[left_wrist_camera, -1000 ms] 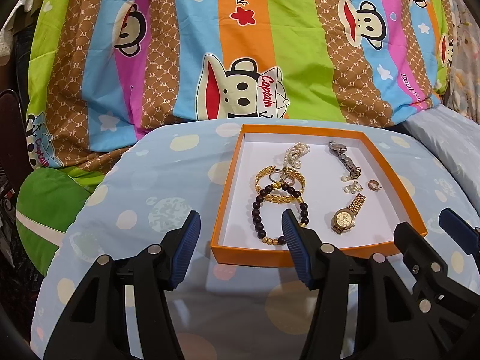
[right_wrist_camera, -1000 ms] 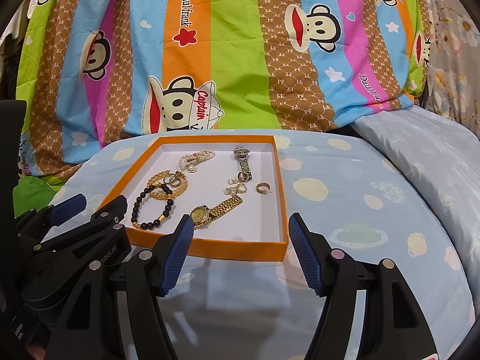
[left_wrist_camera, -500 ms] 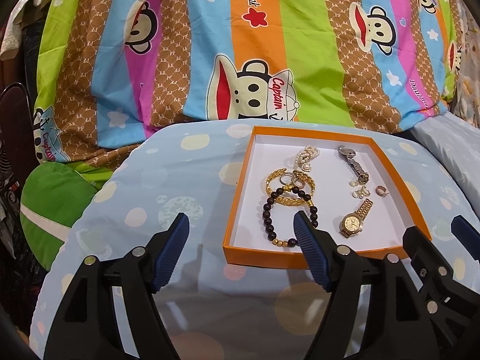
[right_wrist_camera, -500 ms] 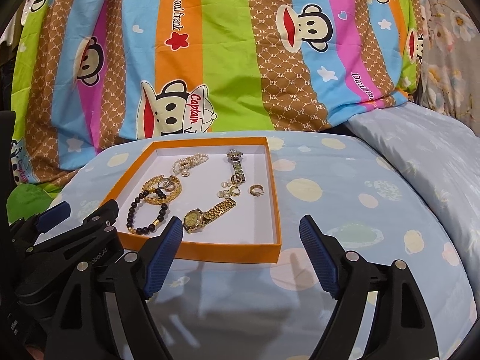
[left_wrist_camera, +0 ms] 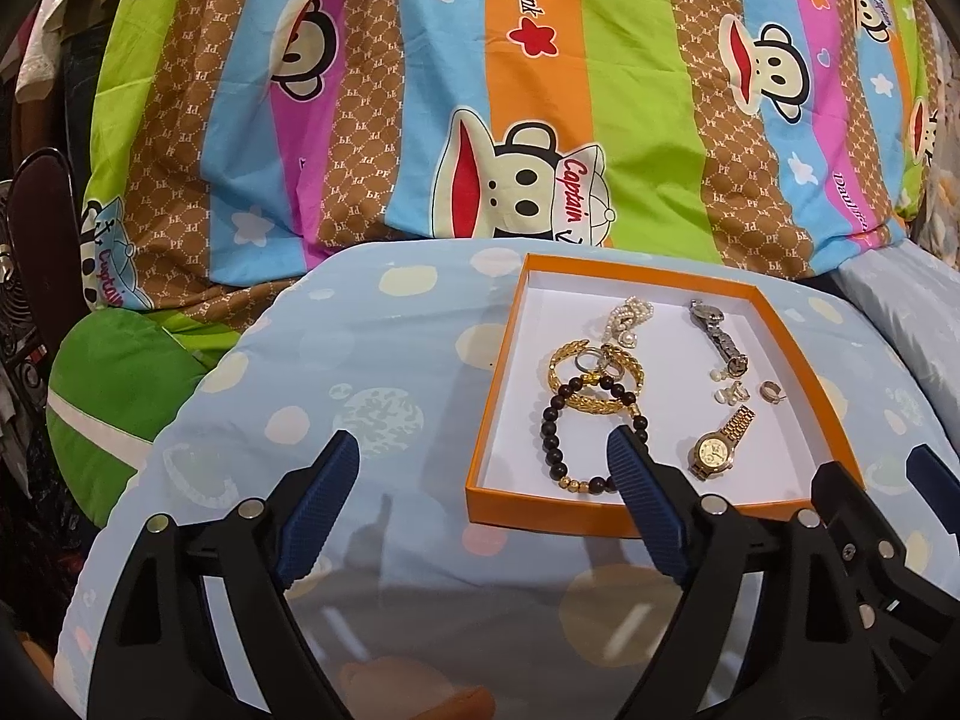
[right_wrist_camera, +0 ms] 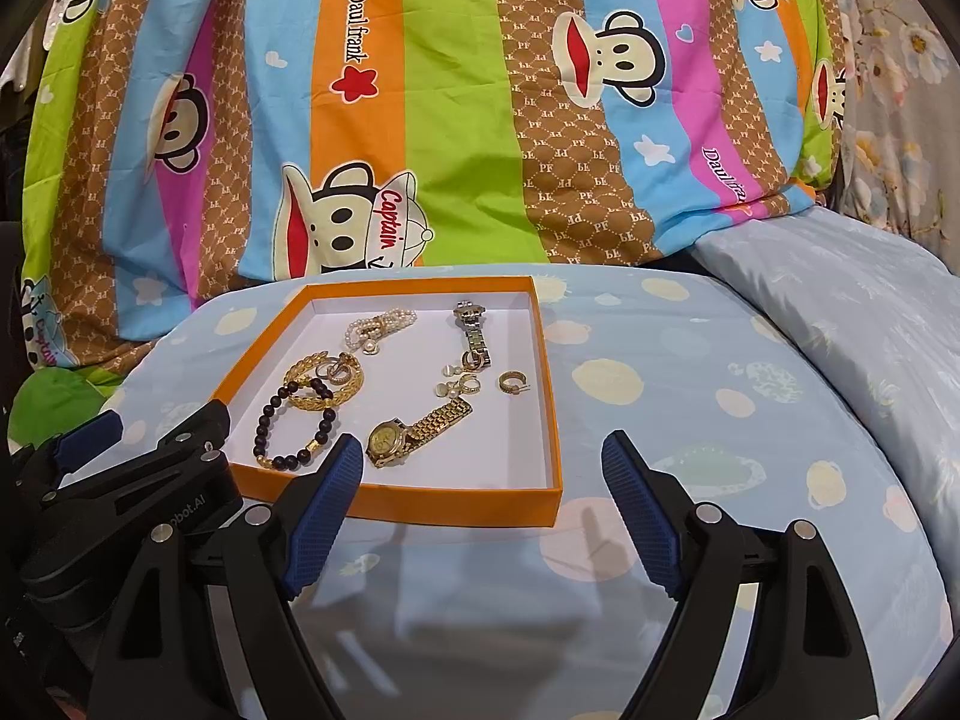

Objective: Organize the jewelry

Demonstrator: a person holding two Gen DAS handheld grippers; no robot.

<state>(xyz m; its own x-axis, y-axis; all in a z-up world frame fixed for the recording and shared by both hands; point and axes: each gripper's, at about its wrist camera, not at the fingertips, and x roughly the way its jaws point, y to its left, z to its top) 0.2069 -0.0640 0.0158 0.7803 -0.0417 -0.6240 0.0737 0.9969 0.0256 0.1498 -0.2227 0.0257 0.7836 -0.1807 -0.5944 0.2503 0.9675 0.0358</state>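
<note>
An orange-rimmed tray [left_wrist_camera: 540, 510] with a white floor lies on the spotted blue bedsheet [left_wrist_camera: 360, 360]. In it are a dark bead bracelet [left_wrist_camera: 552, 432], a gold bangle [left_wrist_camera: 594, 403] with rings on it, a pearl bracelet [left_wrist_camera: 630, 318], a silver watch [left_wrist_camera: 717, 336], small earrings [left_wrist_camera: 729, 390], a hoop earring [left_wrist_camera: 770, 390] and a gold watch [left_wrist_camera: 714, 450]. My left gripper [left_wrist_camera: 483, 438] hovers before the tray's near left corner, its jaws opening with nothing between them. My right gripper [right_wrist_camera: 483, 443] stands open and empty before the tray's [right_wrist_camera: 450, 507] near right corner, close to the gold watch [right_wrist_camera: 390, 441].
A striped quilt [left_wrist_camera: 540, 90] with cartoon monkeys rises behind the tray. A green cushion [left_wrist_camera: 120, 390] lies at the left, and a pale blue pillow [right_wrist_camera: 840, 300] at the right. The two grippers sit side by side, almost touching.
The jaws of both grippers have spread wider apart. The jewelry in the tray has not moved.
</note>
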